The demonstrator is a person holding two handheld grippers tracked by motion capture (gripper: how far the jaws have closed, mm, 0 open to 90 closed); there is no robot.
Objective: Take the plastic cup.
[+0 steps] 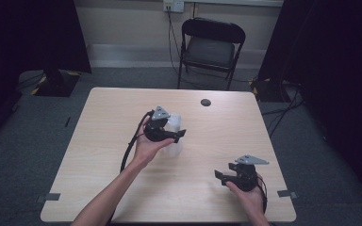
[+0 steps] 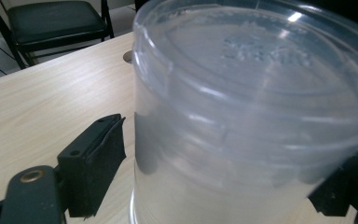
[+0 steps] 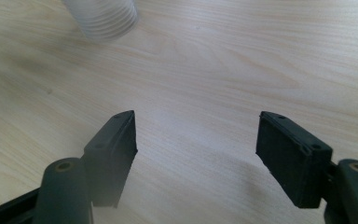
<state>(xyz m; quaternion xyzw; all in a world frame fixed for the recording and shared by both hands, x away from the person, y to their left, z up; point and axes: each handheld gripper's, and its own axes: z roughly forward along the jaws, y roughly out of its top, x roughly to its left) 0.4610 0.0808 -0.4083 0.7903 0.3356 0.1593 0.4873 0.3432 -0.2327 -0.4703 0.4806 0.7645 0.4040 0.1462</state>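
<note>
A translucent plastic container (image 1: 174, 123) stands on the wooden table (image 1: 217, 136), left of its centre. In the left gripper view the container (image 2: 242, 116) rises large and close between the jaws. My left gripper (image 1: 173, 135) is open around it, and a thin gap shows between the left pad (image 2: 98, 163) and the wall. My right gripper (image 1: 219, 177) is held near the front right of the table, open, with nothing between its jaws. In the right gripper view my right gripper (image 3: 196, 149) points over bare wood, and the container's ribbed foot (image 3: 105, 18) shows at the top left.
A black folding chair (image 1: 210, 44) stands beyond the far edge of the table. A small dark round spot (image 1: 206, 102) lies on the far side of the tabletop. Grey tape marks (image 1: 52, 196) sit at the front corners. Cables run on the floor at the right.
</note>
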